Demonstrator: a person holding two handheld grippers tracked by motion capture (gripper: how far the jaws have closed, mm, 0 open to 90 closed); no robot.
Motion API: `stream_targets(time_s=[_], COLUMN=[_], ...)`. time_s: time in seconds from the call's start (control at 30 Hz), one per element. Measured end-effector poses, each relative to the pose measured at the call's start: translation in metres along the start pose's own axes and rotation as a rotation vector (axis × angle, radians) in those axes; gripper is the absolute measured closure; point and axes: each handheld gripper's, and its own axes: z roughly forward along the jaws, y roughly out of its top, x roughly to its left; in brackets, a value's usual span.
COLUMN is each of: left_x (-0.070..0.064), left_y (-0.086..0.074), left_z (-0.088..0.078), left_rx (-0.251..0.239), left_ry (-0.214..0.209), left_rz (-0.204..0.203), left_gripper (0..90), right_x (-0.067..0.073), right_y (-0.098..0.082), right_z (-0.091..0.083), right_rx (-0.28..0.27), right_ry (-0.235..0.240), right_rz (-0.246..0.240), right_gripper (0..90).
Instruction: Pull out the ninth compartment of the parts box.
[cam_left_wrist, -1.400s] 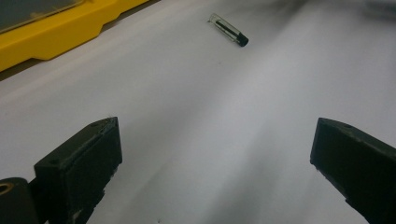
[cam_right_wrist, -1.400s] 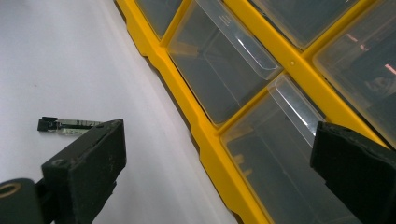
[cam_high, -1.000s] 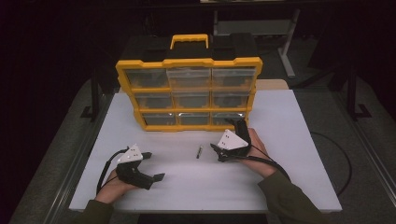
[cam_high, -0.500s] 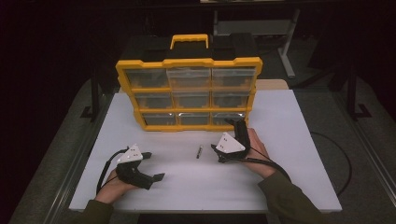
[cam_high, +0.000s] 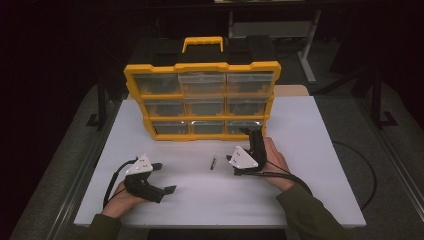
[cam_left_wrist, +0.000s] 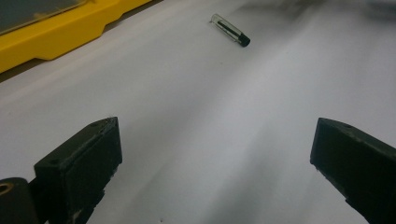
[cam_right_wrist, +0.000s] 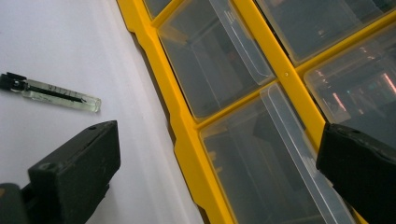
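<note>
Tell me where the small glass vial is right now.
In the high view the vial lies flat on the white table, between the left gripper and right gripper, just in front of the yellow organizer.

The high view looked forward and down from the person's side, taking in the whole white table (cam_high: 310, 200). The left gripper view sat low over the table, facing a small glass vial (cam_left_wrist: 229, 29). The right gripper view looked closely at the yellow drawer box (cam_right_wrist: 187, 135). All three shared the vial and box.
</note>
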Motion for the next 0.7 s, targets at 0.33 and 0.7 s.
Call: stream_targets(time_s=[0.33,0.7], left_x=[0.0,0.0001], left_y=[-0.0001,-0.0001], left_z=[0.0,0.0], left_rx=[-0.001,-0.002], left_ry=[0.0,0.001], left_rz=[-0.003,-0.004], left_gripper=[1.7,1.7], right_x=[0.0019,0.0036], right_y=[0.0005,0.0012], right_z=[-0.0008,-0.0006], right_rx=[-0.003,-0.011], right_ry=[-0.026,-0.06], right_rz=[-0.036,-0.16], right_gripper=[0.0,0.0])
